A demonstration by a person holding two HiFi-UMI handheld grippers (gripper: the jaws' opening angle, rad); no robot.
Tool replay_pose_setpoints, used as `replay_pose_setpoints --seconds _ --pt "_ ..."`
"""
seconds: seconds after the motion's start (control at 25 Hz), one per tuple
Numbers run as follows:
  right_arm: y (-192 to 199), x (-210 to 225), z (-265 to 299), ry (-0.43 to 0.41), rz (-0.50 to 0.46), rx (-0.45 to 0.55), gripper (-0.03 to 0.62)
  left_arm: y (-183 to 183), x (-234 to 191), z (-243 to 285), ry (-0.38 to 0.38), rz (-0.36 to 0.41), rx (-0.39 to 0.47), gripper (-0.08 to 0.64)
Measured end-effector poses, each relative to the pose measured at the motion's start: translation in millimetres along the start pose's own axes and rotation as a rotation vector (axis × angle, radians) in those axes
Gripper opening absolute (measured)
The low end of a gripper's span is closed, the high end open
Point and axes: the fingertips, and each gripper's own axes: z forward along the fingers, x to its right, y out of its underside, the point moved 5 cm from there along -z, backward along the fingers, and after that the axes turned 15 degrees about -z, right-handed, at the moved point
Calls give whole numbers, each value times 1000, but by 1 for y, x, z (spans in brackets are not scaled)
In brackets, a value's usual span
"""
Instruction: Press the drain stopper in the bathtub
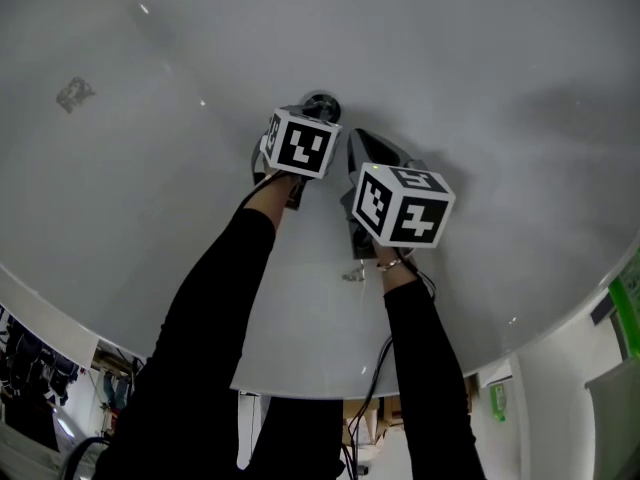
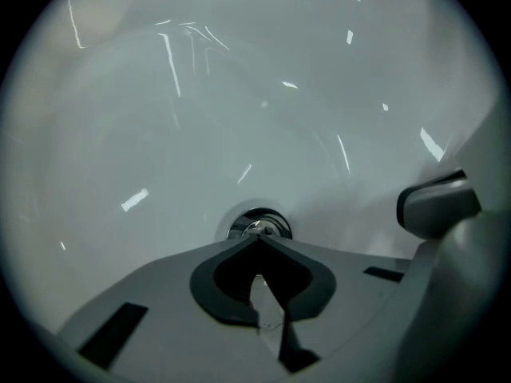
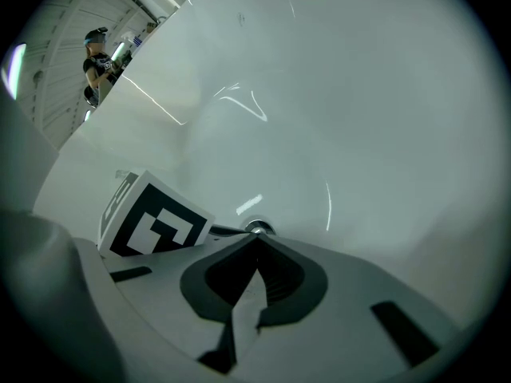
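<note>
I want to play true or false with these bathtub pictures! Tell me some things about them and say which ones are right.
1. The bathtub is white. True.
2. The drain stopper is bright red. False: it is shiny silver metal.
3. The left gripper has its jaws shut, and its tip is right by the drain stopper. True.
4. The right gripper is holding a sponge. False: its jaws are shut with nothing between them.
5. The bathtub is full of water. False: its bottom is bare, and no water shows.
</note>
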Motion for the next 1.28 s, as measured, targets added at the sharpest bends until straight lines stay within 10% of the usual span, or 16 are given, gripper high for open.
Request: replay_pose_setpoints --seconds 1.28 --pt "2 -3 -12 19 32 -8 2 -4 2 -19 -21 52 -11 5"
